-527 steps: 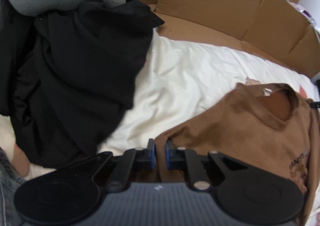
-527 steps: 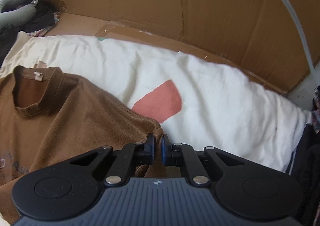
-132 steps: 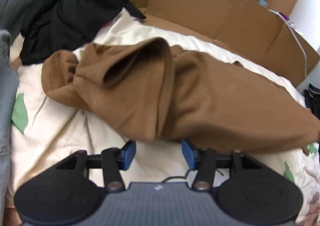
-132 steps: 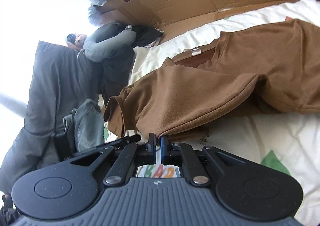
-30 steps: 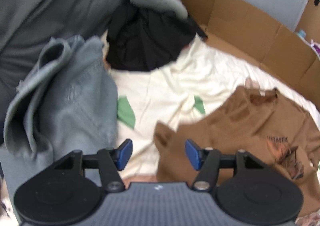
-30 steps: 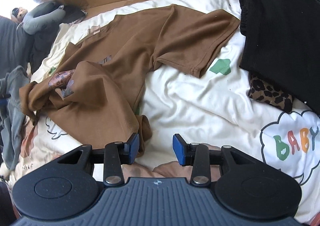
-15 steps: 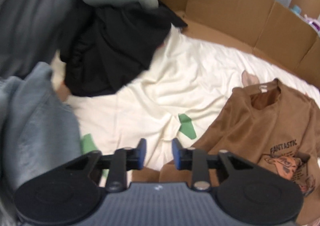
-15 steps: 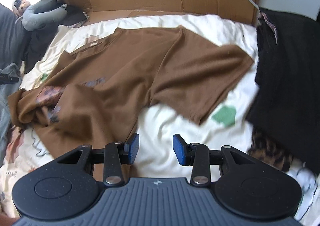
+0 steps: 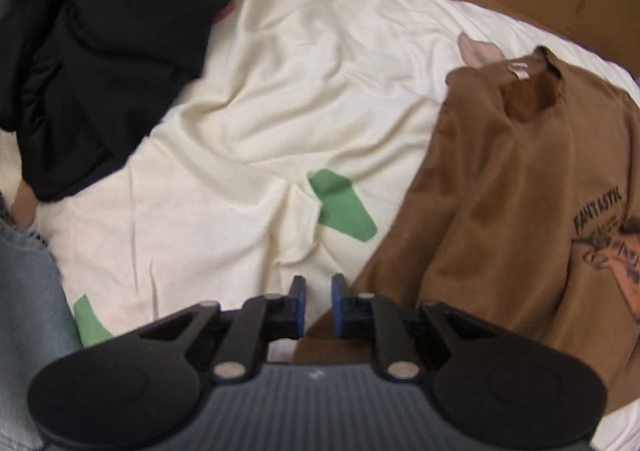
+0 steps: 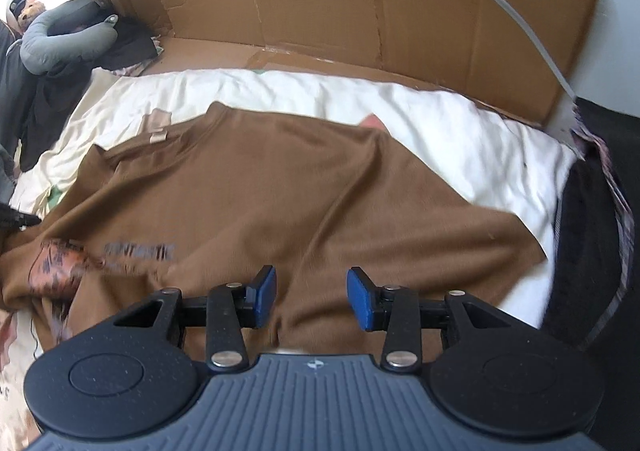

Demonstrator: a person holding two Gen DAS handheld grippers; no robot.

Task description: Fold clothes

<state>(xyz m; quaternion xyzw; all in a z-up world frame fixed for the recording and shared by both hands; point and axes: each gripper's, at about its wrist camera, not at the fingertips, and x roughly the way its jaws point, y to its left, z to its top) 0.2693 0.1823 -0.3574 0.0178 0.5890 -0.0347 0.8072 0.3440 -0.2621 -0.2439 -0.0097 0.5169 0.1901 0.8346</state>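
A brown T-shirt [image 9: 520, 191] with a "FANTASTIC" print lies face up on a cream bed sheet [image 9: 260, 111], its collar toward the cardboard. In the left wrist view my left gripper [image 9: 319, 303] sits at the shirt's left edge. Its jaws are drawn almost together, with brown cloth showing between them low down. In the right wrist view the same T-shirt [image 10: 300, 191] spreads across the sheet [image 10: 460, 123], rumpled near the print at the left. My right gripper [image 10: 312, 297] hovers open over the shirt's lower right part, with nothing between its pads.
A black garment [image 9: 100, 51] is heaped at the far left, with grey denim [image 9: 24, 311] at the near left. Cardboard walls [image 10: 360, 11] ring the far side. A dark garment [image 10: 580, 251] lies at the right, a grey neck pillow [image 10: 68, 39] at the far left, and a white cable [image 10: 520, 23] crosses the cardboard.
My left gripper has moved in to the shirt's left edge and its jaws have narrowed from wide open to nearly together. The right gripper has moved forward over the shirt, still open.
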